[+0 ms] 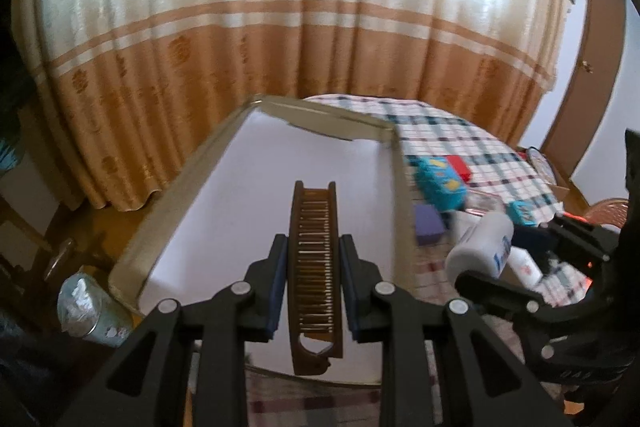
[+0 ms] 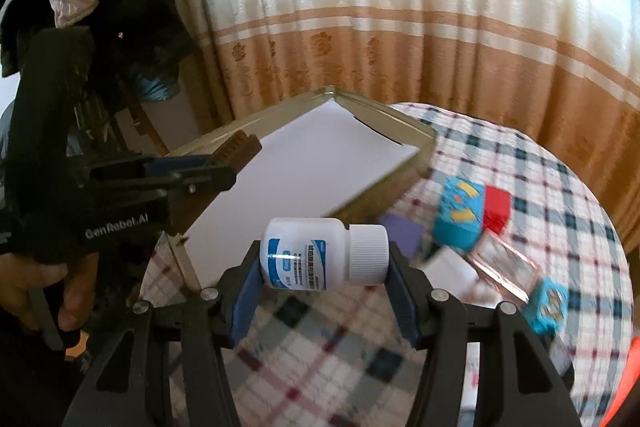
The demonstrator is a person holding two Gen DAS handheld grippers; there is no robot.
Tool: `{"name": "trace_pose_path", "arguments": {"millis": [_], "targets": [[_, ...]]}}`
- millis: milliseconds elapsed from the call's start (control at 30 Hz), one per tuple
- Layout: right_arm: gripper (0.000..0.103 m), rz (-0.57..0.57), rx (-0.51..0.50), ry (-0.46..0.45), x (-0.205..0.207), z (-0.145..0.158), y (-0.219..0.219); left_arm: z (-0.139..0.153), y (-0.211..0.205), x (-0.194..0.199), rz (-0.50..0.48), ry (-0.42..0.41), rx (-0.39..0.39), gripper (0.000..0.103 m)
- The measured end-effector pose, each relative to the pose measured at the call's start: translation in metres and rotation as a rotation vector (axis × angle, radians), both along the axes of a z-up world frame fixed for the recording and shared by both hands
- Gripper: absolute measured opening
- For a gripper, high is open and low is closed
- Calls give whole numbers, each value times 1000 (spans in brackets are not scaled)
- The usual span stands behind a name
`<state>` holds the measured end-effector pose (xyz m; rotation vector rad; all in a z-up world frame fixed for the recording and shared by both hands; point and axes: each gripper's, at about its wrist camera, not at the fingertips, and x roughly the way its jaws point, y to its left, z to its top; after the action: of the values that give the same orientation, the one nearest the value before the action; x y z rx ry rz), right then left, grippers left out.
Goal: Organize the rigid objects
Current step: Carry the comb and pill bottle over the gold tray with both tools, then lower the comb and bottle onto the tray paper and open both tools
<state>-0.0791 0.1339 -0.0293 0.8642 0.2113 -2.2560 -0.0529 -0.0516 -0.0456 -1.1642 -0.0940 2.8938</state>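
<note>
A cream and tan curtain (image 1: 280,27) hangs behind a round counter (image 2: 520,155) under a checked cloth, with a metal tray (image 1: 224,139) lined in white at its left side.

The left gripper (image 1: 313,267) points down at a slant over the tray, its jaws drawn narrow and clamped on a brown comb (image 1: 316,259) that lies lengthwise between the blue pads (image 1: 278,287) above the white lining. A person's hand (image 2: 44,287) grips its handle, seen from the right wrist. The right gripper (image 2: 324,259) tilts down over the cloth just beside the tray's near corner, its jaws at middling width, holding a white pill bottle (image 2: 320,251) sideways, cap to the right. On the cloth to the right lie a teal box (image 2: 460,215), a red block (image 2: 498,207), a purple block (image 2: 402,231) and a smaller teal box (image 2: 548,311), close together and blurred.
</note>
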Motion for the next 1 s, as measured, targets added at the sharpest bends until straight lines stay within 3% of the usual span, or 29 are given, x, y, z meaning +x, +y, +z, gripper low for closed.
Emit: {"name": "trace_pose_path", "arguments": {"millis": [433,767,867,933,1000], "targets": [[60,57,62,-2,-34,-8,-59,-17,-31,-22,78,-54,-41,23],[60,62,87,-16,-40,-21,-73,-24,-40,-26,107,-79,-46,24],[61,66,89,-14,-37,-21,-76,-23,-38,-23,115,-77,-57,29],[64,63,89,-3,-34,-19,-76,-21,-36,-20,116,-66,-68,48],[64,56,77,-6,-33,-18,-73,-16,-35,-15,122,-42,-79,59]]}}
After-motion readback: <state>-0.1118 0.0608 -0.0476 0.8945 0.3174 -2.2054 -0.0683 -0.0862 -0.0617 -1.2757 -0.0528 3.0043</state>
